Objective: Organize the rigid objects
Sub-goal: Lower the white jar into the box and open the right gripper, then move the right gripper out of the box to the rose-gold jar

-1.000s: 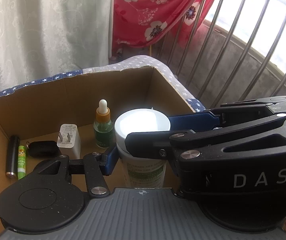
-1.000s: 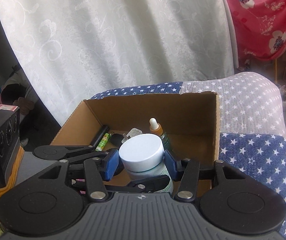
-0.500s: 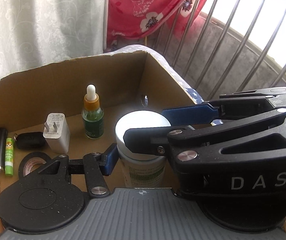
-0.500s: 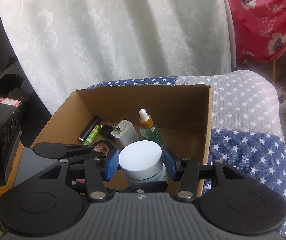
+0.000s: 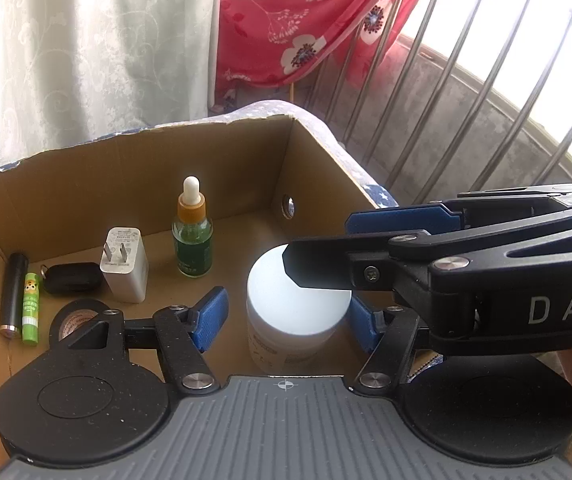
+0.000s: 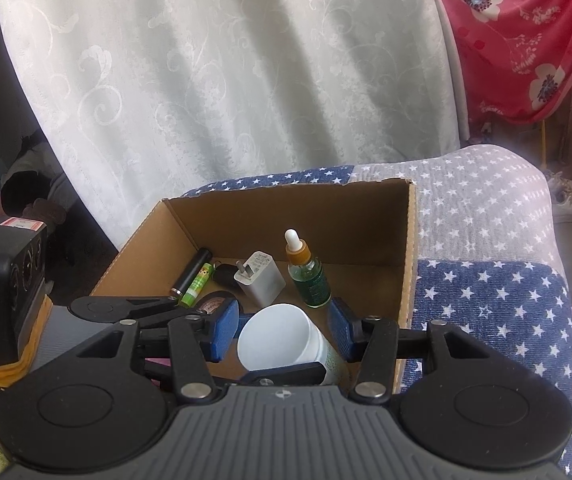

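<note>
Both pairs of fingers have spread apart since a second ago, so the white jar (image 5: pixel 298 300) now stands free in the cardboard box (image 5: pixel 134 184). On withdrawing, the left gripper (image 5: pixel 286 316) or right gripper (image 6: pixel 284 330) could tip it against the dropper bottle (image 6: pixel 308 272).

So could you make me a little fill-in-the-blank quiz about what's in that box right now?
1. The dropper bottle holds ____ liquid.
2. The white-lidded jar stands inside the ____ box.
3. The white charger has ____ metal prongs.
4. Both pads of the left hand-held gripper stand ____ from the jar, as do those of the right hand-held gripper.

Missing words: green; cardboard; two; apart
</note>
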Available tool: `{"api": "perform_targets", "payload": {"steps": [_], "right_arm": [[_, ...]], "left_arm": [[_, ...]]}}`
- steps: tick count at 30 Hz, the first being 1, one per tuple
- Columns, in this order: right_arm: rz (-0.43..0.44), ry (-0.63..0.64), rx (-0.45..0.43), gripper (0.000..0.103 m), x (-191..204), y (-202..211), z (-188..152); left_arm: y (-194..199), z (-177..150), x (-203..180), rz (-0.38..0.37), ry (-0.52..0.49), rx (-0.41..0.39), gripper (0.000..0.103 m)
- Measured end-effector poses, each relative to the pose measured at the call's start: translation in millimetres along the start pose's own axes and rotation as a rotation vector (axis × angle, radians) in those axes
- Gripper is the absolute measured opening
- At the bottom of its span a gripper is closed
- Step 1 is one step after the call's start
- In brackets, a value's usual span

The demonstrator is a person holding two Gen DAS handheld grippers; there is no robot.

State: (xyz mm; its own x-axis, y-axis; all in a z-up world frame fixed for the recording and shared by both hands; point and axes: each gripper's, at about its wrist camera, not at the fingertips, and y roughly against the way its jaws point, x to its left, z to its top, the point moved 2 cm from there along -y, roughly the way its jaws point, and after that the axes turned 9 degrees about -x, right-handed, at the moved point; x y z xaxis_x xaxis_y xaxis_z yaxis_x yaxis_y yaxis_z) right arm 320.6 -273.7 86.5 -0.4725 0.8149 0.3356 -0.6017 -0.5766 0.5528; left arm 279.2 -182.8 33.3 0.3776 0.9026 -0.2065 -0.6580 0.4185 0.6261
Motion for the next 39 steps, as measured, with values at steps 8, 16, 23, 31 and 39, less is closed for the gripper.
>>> {"api": "perform_targets", "payload": {"steps": [8,16,23,31,39], "right_arm": [[0.004,-0.023,-0.045,0.053,-1,25,-1],[0.017,-0.057,-0.108,0.053,3,53,-3],[0.080,-0.104,-0.244,0.053,20,103,-22],[0.201,-0.165,-0.282,0.053,50,133,-74],[0.289,-0.247,-0.174,0.053,76,91,-110]], "left_arm": [[13,3,-10,0.004,-0.028,-0.043,0.066],[34,3,-12,-0.001,-0.037,-0.094,0.066],[84,-11,6,0.020,-0.032,-0.136,0.067],[152,-48,37,0.140,-0.069,-0.188,0.070],[164,-100,74,0.221,0.003,-0.180,0.071]]}}
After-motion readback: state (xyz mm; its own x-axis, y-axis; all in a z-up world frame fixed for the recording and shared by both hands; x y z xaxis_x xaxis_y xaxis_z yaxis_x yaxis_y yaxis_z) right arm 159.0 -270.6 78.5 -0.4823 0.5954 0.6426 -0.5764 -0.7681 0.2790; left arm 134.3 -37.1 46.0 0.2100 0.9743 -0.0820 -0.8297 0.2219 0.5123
